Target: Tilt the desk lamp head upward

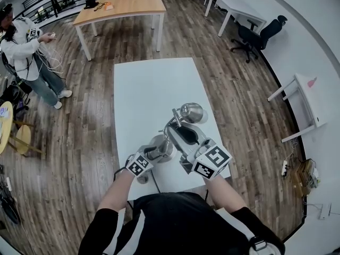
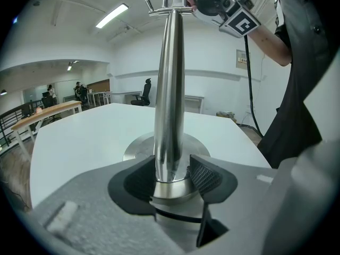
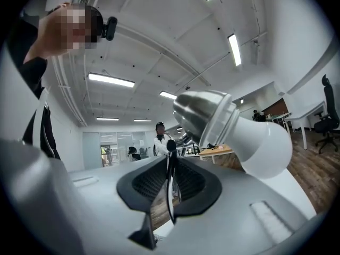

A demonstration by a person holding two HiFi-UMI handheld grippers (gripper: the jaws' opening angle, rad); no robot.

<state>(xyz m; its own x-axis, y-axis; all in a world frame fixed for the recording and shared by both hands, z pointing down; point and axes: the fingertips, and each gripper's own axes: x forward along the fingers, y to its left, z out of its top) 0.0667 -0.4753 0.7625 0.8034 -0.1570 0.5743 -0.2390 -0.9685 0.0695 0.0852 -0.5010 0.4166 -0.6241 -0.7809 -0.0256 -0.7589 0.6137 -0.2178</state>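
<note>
A chrome desk lamp stands on the white table (image 1: 149, 89). Its round base (image 2: 136, 148) carries a tapering post (image 2: 169, 89). My left gripper (image 2: 172, 174) (image 1: 157, 152) is shut on the post just above the base. The lamp head (image 1: 192, 112) (image 3: 204, 113), with a white bulb (image 3: 263, 145), sits at the post's top. My right gripper (image 3: 170, 182) (image 1: 185, 135) reaches in just beside the head. Its pads are pressed together on a thin dark strip of the lamp that has a small black knob at its top.
The lamp stands near the table's front right corner. Its black cable (image 1: 154, 180) runs off the near edge. On the wooden floor are a wooden table (image 1: 122, 7), an office chair (image 1: 257, 33), a white desk (image 1: 311, 100) and a person (image 1: 26, 52) standing at the left.
</note>
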